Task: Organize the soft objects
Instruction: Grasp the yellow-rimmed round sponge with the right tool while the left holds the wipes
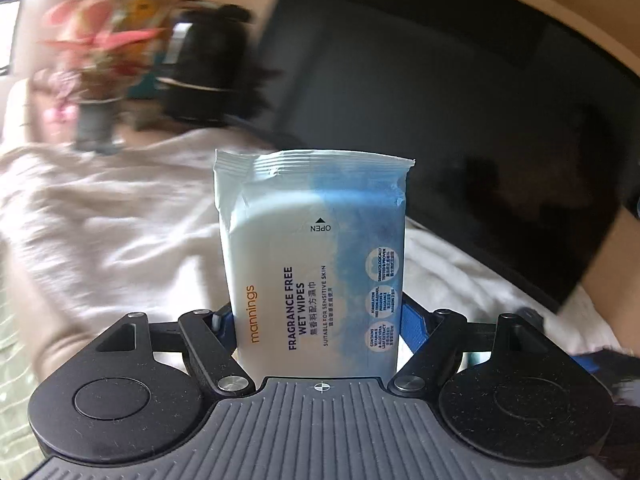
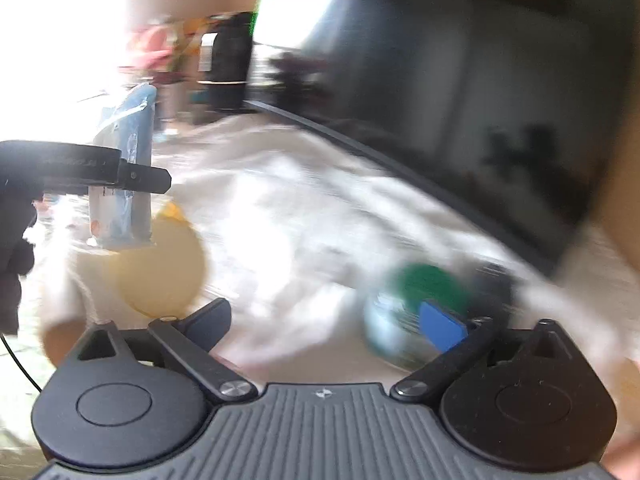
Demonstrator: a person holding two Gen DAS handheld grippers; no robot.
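Observation:
A blue-and-white pack of wet wipes point(image 1: 316, 248) stands upright between the fingers of my left gripper point(image 1: 316, 320), which is shut on its lower part above a cream cloth point(image 1: 112, 216). In the right wrist view the same pack point(image 2: 124, 204) hangs in the left gripper point(image 2: 132, 178) at the far left. My right gripper point(image 2: 332, 320) stands open over the cloth. A blurred green-and-pale-blue object point(image 2: 404, 300) lies just beyond its blue right pad point(image 2: 442, 330); whether they touch I cannot tell. A pale yellow round thing point(image 2: 160, 264) lies below the pack.
A large black screen point(image 1: 440, 100) runs along the right side and back. A vase of pink flowers point(image 1: 96, 80) and a black appliance point(image 1: 208, 64) stand at the back left. Both views are motion-blurred. A gloved hand point(image 2: 12, 216) shows at the left edge.

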